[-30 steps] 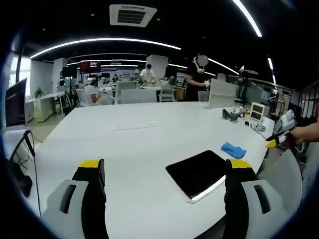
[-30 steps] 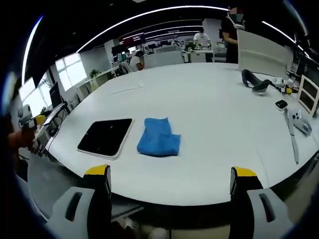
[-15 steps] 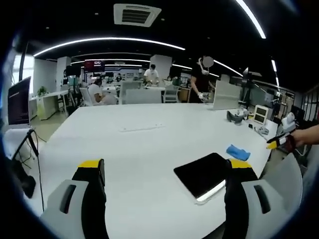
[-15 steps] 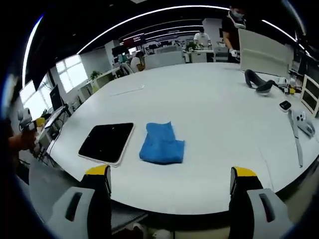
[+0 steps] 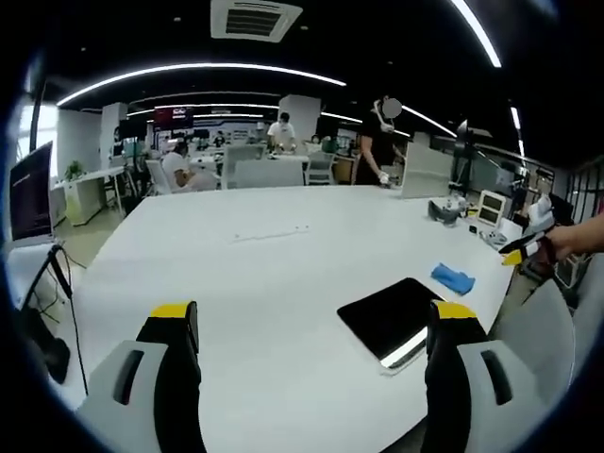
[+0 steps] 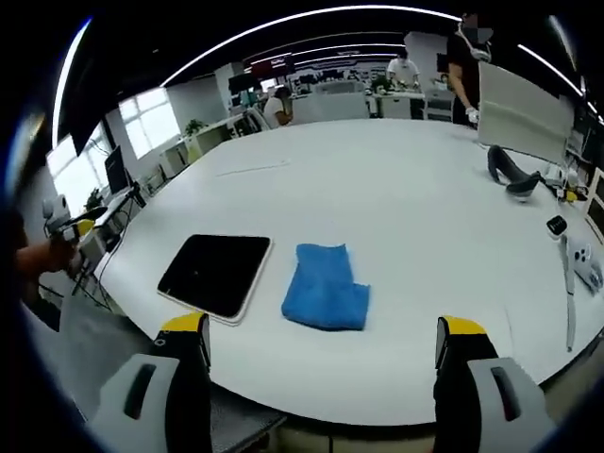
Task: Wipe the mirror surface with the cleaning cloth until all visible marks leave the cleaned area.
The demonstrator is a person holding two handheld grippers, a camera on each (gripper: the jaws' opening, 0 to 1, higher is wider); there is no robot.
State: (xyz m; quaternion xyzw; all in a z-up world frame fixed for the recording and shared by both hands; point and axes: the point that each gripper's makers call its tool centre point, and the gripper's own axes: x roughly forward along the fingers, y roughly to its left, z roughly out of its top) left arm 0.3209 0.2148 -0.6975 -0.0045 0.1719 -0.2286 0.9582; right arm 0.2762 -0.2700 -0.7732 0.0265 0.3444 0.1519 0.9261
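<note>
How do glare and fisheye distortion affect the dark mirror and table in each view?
Left gripper view: a ceiling-light streak glares along the flat dark square mirror's near edge; the white table bulges. Right gripper view: the mirror reads uniformly dark beside the blue folded cloth; the table edge curves strongly.

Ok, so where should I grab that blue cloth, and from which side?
The cloth lies folded and flat on the white table, just right of the mirror in the right gripper view. Probably best to pinch its thick near edge, the folded hem facing the right tool, coming straight in from the table's near side. That tool's jaws stand open and empty, already roughly in line with it.
</note>
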